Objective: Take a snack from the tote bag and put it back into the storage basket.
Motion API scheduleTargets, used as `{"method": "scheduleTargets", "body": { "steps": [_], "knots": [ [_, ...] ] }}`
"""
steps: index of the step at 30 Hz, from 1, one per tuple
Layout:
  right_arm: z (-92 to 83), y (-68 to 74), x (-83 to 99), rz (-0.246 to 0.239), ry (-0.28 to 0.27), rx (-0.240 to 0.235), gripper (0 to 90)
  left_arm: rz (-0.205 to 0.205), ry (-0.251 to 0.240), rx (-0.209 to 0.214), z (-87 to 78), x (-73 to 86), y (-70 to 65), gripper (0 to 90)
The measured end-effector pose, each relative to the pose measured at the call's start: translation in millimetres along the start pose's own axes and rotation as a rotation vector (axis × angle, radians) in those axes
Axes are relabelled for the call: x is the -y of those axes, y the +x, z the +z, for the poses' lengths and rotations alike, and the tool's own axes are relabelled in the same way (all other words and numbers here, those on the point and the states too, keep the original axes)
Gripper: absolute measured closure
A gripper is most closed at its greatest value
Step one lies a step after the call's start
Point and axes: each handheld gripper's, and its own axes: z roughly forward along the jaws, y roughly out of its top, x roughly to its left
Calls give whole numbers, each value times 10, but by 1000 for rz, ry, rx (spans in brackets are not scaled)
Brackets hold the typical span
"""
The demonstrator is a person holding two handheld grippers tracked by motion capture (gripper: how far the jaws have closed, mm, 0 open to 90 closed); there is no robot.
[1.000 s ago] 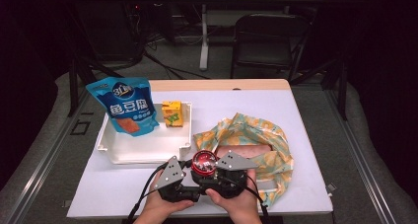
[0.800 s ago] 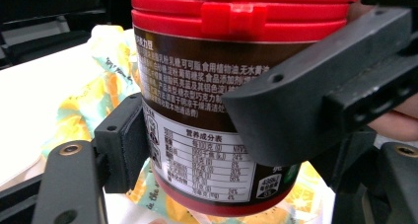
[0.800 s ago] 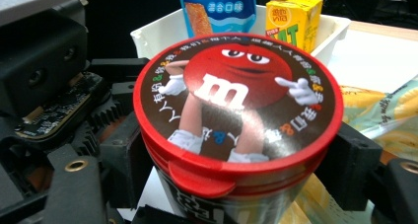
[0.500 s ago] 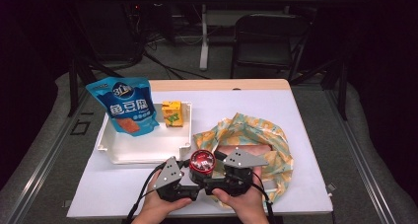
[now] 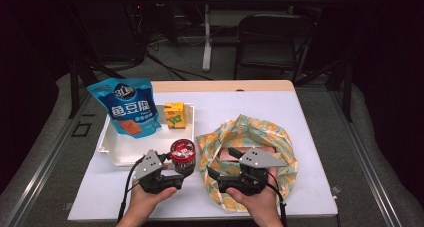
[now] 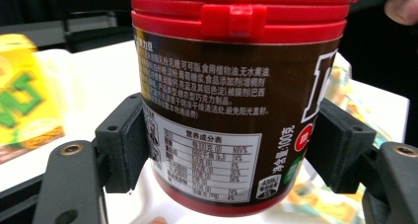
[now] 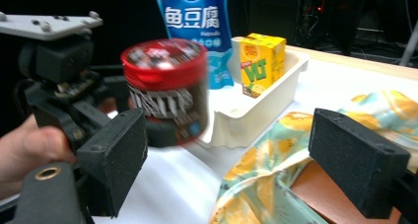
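At the left of the tabletop sits the white tray, with a blue pouch leaning at its far end and a yellow carton beside it. Its near right corner is bare, and that looks like the spot for the jar. The left hand-held gripper clamps the jar low on its brown label, both pads pressed to its sides, red lid up, just off that corner. To do the step well, keep the jar upright, lift its base clear of the tray wall, and set it down short of the carton before letting go; the grip sits low, so a tilt could tip the top-heavy jar. To the right, the right hand-held gripper has just been opening and stands wide with nothing between its pads, over the near rim of the patterned bag. The bag's soft edge lies close to the tray, so the lane between is narrow; the far tabletop is open.
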Motion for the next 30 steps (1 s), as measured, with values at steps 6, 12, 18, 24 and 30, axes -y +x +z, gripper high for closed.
{"method": "scheduleTargets", "body": {
  "steps": [6,12,18,24,30],
  "knots": [
    [-64,-122,26,7,1,39,151,-20,-23,-47,-155,-7,207,260],
    [-158,-279,80,32,4,91,155,-40,-9,-81,-210,50,375,260],
    [-289,-437,180,56,6,146,157,-70,26,-124,-143,187,505,260],
    [-432,-608,366,85,35,200,161,-100,64,-149,-33,276,627,260],
    [-493,-699,407,115,22,228,166,-137,102,-164,111,321,738,260]
  ]
}}
